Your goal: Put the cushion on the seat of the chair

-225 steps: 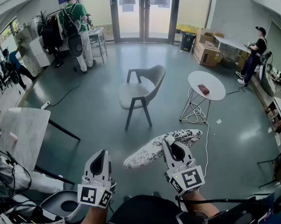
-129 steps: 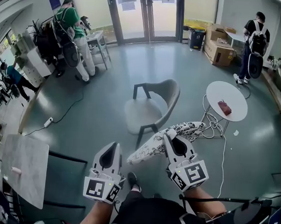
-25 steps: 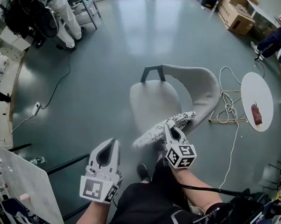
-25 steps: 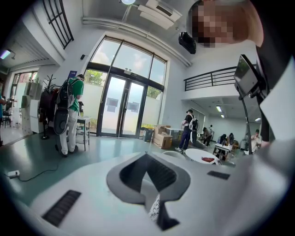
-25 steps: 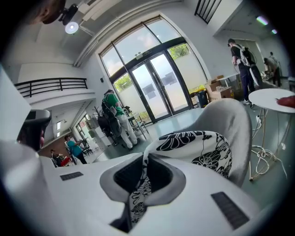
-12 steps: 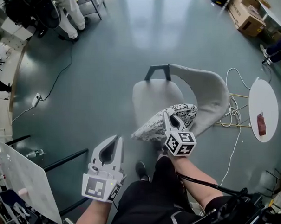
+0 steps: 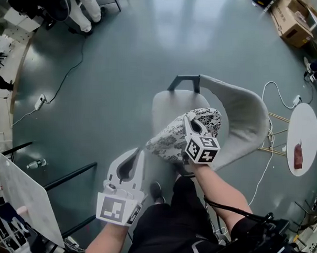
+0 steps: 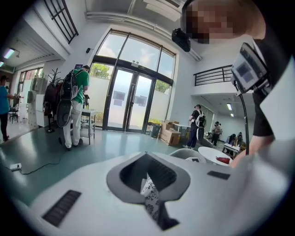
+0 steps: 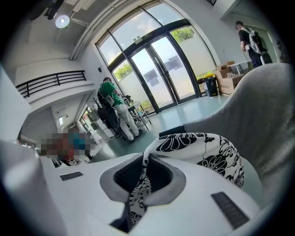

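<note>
Hand-held gripper clamped on patterned cushion; grey chair back behind.

Grey-green floor, round white table, glass doors

Head view: glossy grey-green floor all round. Round white table at 3 o'clock, w/ small red obj on its near part; white cable trails on floor just beside it, twd 4. Cardboard box at 1–2, far edge. Black cable at 10 runs to white power strip at 9. Bottle lies on floor at 8, near a pale slab tabletop at 7–8. Person in white trousers at 11. Left gripper view: glass double doors at 12, person in green top w/ backpack at 9, another w/ backpack at 3, cardboard boxes btwn doors & that person.
</note>
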{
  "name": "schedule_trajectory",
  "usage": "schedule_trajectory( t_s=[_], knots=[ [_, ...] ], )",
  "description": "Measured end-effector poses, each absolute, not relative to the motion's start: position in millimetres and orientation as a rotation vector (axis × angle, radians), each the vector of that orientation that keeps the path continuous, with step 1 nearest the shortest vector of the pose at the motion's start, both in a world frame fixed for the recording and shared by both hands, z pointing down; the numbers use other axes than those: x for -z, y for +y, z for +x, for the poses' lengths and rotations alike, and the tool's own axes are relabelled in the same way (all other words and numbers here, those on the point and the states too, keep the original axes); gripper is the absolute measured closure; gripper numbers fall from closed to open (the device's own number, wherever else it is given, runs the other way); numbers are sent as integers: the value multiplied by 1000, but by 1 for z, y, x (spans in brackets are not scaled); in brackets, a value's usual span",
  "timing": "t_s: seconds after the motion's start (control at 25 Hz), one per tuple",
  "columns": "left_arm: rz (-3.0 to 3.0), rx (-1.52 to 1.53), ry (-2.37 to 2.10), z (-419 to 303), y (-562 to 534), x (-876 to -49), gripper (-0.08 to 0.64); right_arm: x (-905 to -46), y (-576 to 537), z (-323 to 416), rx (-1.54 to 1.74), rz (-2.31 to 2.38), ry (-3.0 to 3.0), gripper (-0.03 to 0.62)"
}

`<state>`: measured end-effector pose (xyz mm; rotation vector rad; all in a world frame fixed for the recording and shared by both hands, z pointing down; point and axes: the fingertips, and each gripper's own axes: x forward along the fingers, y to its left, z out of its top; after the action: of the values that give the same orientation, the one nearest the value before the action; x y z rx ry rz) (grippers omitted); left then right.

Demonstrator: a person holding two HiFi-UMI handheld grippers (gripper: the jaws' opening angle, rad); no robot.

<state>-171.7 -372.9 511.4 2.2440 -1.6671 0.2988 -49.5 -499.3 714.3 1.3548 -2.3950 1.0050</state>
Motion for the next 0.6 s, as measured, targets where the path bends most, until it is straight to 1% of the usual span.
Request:
schedule_trajectory(
  t_s=[0.44,0.6],
  knots=[
    [2129,-382,-1714,-187,-405,-553,551,-810,-564,-75,-1031,1258,-2293,569],
    [2094,-340,-1705,-189,-415,-569,551,-835,-580,-85,-1027,1227,-2279,569]
  ],
)
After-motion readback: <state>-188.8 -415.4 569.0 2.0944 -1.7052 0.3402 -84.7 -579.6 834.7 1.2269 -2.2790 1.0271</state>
